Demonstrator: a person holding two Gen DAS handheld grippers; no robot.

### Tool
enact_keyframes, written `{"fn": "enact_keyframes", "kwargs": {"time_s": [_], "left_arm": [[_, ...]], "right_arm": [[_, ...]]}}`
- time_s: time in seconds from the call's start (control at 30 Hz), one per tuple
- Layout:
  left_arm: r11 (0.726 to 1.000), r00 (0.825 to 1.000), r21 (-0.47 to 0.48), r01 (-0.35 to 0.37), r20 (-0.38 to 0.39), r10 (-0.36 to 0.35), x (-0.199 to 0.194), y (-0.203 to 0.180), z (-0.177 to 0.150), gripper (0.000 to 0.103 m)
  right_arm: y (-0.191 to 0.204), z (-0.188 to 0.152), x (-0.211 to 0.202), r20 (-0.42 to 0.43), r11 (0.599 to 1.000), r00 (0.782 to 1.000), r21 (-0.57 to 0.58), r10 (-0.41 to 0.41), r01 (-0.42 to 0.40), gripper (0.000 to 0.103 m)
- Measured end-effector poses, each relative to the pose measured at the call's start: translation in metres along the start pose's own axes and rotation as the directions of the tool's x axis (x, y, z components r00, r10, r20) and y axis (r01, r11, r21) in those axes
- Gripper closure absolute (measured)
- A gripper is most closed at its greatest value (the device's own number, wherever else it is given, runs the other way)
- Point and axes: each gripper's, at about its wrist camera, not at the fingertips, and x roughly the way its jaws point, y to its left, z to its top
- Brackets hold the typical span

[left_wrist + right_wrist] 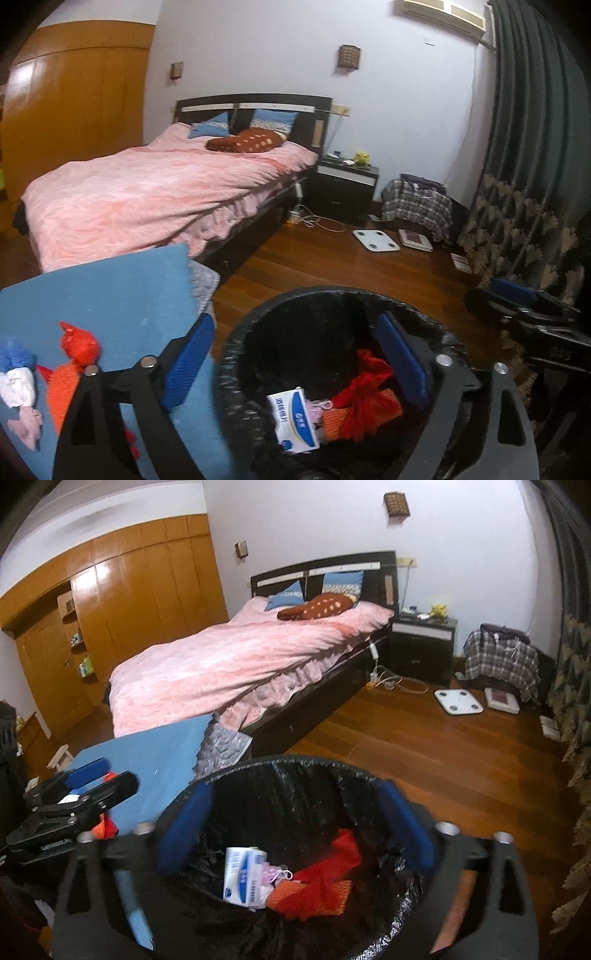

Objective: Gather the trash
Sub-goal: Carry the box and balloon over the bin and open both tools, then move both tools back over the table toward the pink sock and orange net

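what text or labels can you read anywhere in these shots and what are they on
Nothing can be read for certain.
White and blue box in the black-lined trash bin: blue characters along its side, too blurred to read.
Left gripper body, in the right wrist view: a small pale marking, too small to read.
Wall plaques: a grid pattern, no legible text.
White scale on the floor: no readable digits.

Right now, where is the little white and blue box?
The box lies inside the black bin, at the left of the pile in both views, touching the red bag on its right.
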Motion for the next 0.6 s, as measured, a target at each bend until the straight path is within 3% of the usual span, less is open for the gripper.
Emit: {"fn": "enact_keyframes", "kwargs": {"time_s": [0.33, 0.6], "left_arm": [[0.993, 0.993, -0.045, -0.113, 0.025, 0.114, -0.040, 0.053, -0.006, 0.006], [0.970, 0.972, -0.080, -0.229, 0.033, 0.232, -0.074, 0.096, -0.024, 0.006]], "right_arm": [[0.042, 0.007, 0.002, 0.002, 0.998, 0.999, -0.043, 0.052, -0.052, 0.006], [0.106, 0.005, 0.016, -0.030, 0.982, 0.987, -0.101, 0.158, -0.160, 0.006]]}}
